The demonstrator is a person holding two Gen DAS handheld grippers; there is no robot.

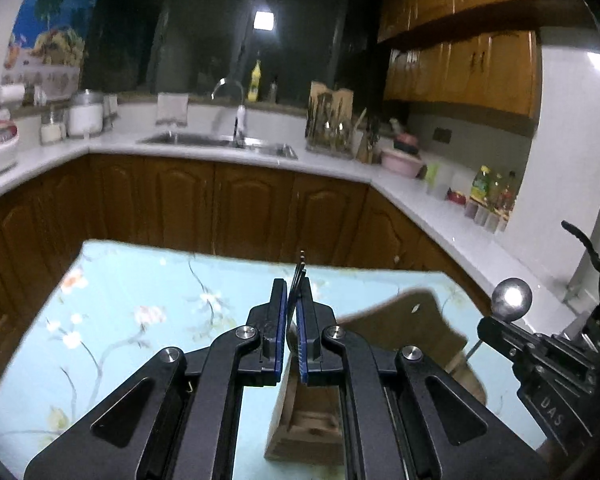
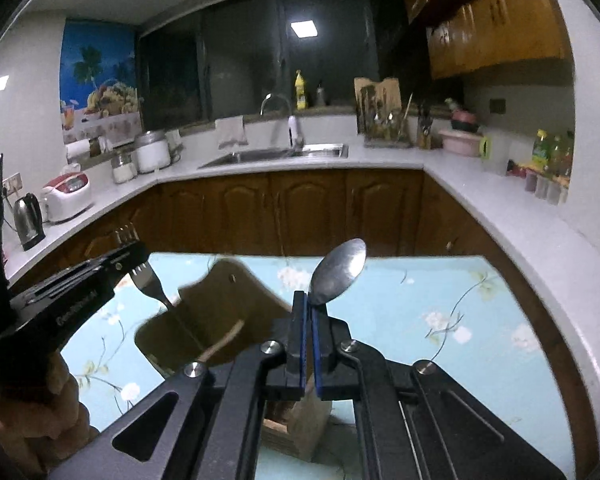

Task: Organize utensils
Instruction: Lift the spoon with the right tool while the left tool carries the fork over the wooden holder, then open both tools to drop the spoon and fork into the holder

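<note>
One fork point(image 2: 148, 280), one spoon point(image 2: 340, 268)

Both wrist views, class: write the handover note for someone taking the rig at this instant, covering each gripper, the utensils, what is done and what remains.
Left gripper: shut on the fork, tines forward.
Right gripper: shut on the spoon, bowl up.
Wooden utensil holder stands on the floral tablecloth, below both grippers.
Done: both utensils picked up.
Left: likely place each in the holder; its contents are hidden.

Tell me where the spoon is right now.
The spoon is clamped in the right gripper, bowl up, above the floral tablecloth, right of the fork.
</note>
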